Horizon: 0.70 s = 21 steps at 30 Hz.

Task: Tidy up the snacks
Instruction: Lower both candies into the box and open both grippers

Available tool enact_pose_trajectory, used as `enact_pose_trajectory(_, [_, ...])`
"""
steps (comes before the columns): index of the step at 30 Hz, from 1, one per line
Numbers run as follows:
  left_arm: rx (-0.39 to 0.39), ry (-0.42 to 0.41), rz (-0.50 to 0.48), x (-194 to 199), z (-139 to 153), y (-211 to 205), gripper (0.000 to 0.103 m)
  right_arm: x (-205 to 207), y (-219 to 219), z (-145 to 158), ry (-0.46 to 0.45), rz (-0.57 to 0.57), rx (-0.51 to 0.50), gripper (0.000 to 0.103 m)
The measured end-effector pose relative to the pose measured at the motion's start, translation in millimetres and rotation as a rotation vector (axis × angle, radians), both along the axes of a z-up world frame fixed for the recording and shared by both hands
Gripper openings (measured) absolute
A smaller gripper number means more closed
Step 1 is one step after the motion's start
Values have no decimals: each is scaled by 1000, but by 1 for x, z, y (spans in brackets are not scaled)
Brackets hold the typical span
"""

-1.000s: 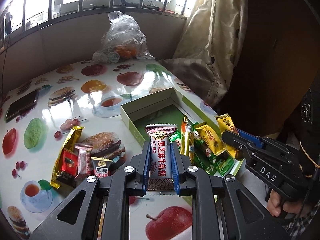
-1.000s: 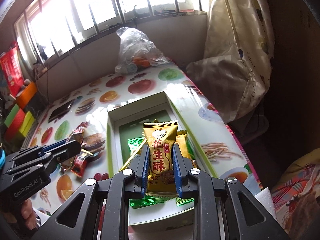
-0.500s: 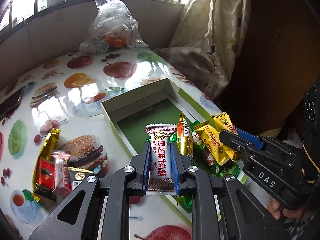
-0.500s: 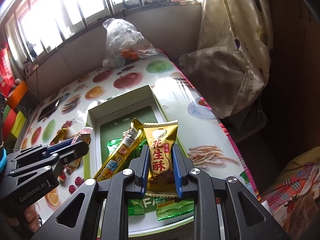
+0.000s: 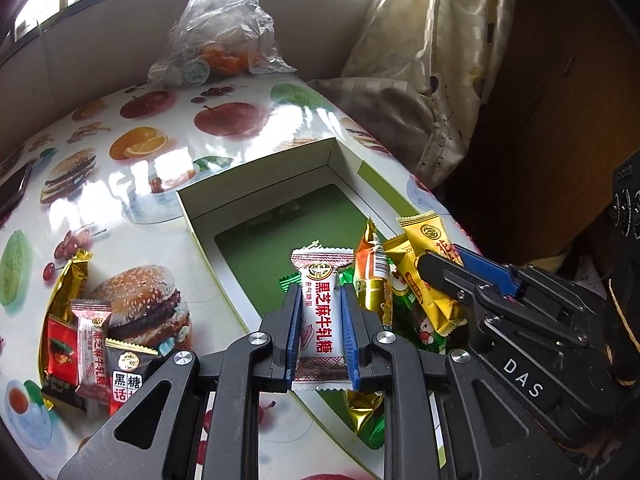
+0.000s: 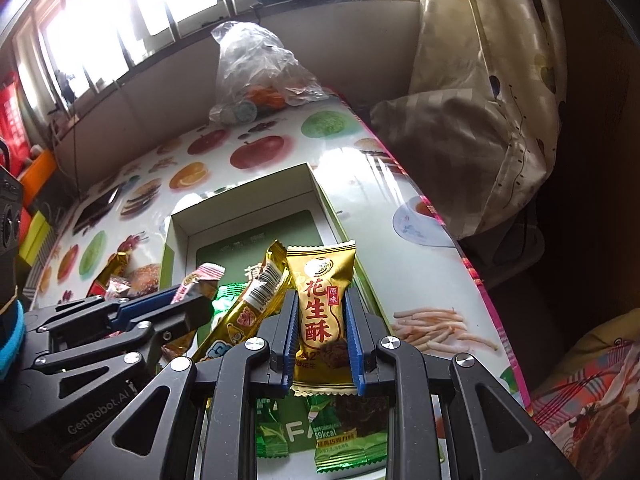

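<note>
Nearest, the left gripper (image 5: 320,316) is clamped on a white sesame nougat packet (image 5: 322,312) with red lettering, held upright between its blue pads above the near end of an open green-floored box (image 5: 256,200). Beside it, the right gripper (image 6: 322,336) is closed on a gold peanut crisp packet (image 6: 322,312), also upright, over the same box near its right wall. In the box's near end lie green foil packets (image 6: 350,440) and a long gold snack bar (image 6: 244,308) leaning across them. On the bench (image 5: 132,184), left of the box, a small pile of packets (image 5: 80,344) in red, pink, dark and gold sits on the fruit-and-burger print. Farther back a phone (image 6: 96,208) lies near the left edge, and at the far end a clear plastic bag (image 5: 224,36) with oranges inside rests against the wall, with a cream curtain (image 6: 492,80) hanging at the right.
</note>
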<state>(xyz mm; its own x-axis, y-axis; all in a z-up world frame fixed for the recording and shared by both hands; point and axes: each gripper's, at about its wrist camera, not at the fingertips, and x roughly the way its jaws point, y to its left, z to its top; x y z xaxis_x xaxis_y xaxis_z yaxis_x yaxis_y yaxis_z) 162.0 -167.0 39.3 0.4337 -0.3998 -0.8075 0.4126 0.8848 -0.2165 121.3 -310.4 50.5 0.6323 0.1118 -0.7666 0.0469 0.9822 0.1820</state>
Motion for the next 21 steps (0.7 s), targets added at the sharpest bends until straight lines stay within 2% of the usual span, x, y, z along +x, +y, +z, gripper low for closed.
enact_pose_trajectory(21, [5,27,9,1,-10,-3,22,5,-1,-4,-24,28,13,25])
